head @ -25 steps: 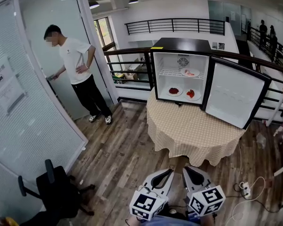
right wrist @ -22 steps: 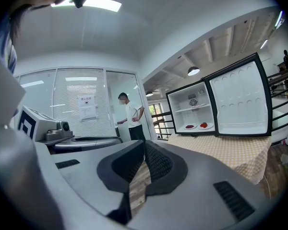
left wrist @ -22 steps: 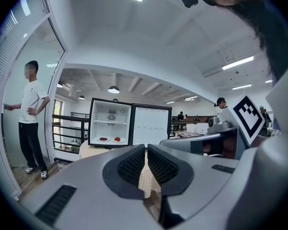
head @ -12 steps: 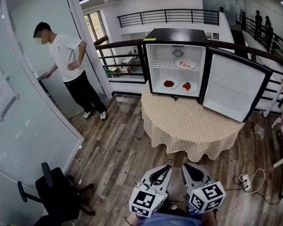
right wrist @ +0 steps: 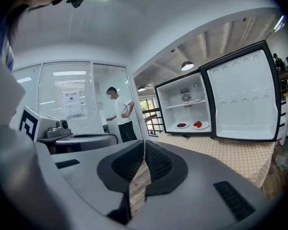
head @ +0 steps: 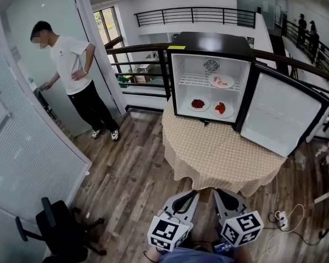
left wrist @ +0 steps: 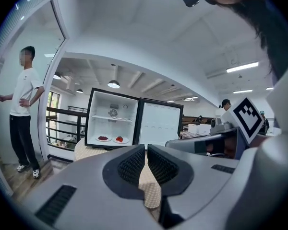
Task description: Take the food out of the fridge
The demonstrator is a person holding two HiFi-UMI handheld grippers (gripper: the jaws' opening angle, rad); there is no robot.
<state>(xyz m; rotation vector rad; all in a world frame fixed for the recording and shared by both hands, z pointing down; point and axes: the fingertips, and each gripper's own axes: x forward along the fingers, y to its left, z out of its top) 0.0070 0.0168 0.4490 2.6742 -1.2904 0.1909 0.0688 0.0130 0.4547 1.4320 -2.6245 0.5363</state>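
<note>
A small black fridge stands open on a round table with a checked cloth, its door swung to the right. Inside, one plate of food rests on the upper shelf. Two more plates sit on the fridge floor. Both grippers hover low at the near edge of the head view, well short of the table. My left gripper and my right gripper are shut and hold nothing. Both point towards the fridge.
A person stands at the left by a glass partition. A black office chair sits at the lower left. A power strip with cables lies on the wooden floor at the right. A railing runs behind the table.
Both grippers and the head view have moved closer to the table and fridge, which now look larger. The jaws stayed shut. The person at the left keeps the same spot.
</note>
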